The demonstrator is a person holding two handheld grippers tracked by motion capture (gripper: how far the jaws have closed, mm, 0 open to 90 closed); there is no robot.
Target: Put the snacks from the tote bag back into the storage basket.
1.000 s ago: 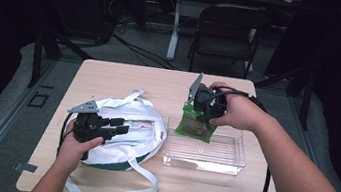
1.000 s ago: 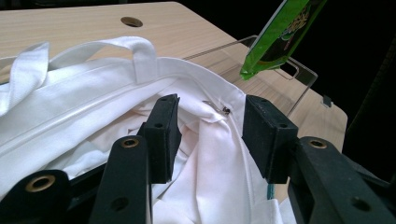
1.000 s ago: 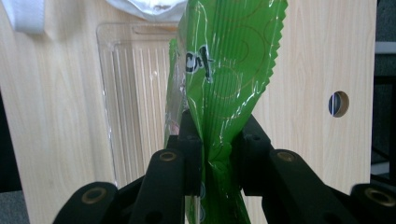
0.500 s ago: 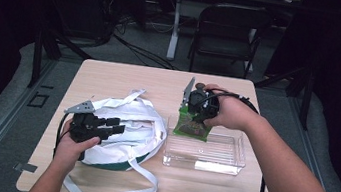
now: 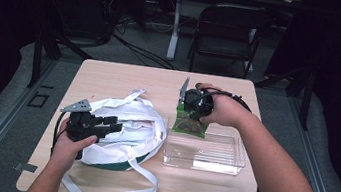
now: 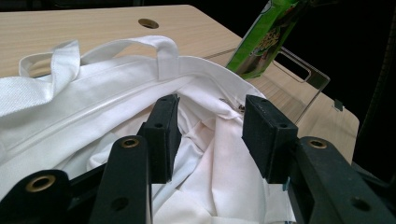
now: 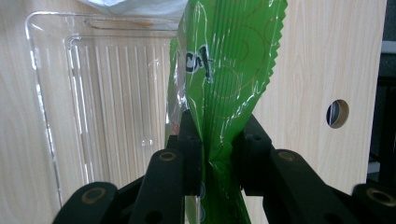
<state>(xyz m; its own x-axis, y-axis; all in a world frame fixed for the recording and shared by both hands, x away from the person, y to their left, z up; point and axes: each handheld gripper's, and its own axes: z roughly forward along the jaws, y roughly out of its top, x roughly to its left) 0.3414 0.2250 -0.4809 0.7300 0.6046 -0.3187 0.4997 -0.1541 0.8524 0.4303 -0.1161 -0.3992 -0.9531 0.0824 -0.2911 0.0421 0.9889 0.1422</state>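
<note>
With my right gripper (image 7: 217, 154) pinching the green snack packet (image 7: 224, 79) by its thin middle, I judge the crinkly film could slide out or fold, because the jaws clamp only a narrow pleat while the packet hangs at the back rim of the clear plastic tray (image 5: 205, 154). My left gripper (image 6: 210, 135) has its jaws spread wide, holding nothing, poised over the mouth of the white tote bag (image 6: 93, 102). Both forearms reach forward, right hand turned inward above the tray.

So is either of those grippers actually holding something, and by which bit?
The right gripper pinches the green snack packet near one end. The left gripper is open over the white bag, holding nothing.
</note>
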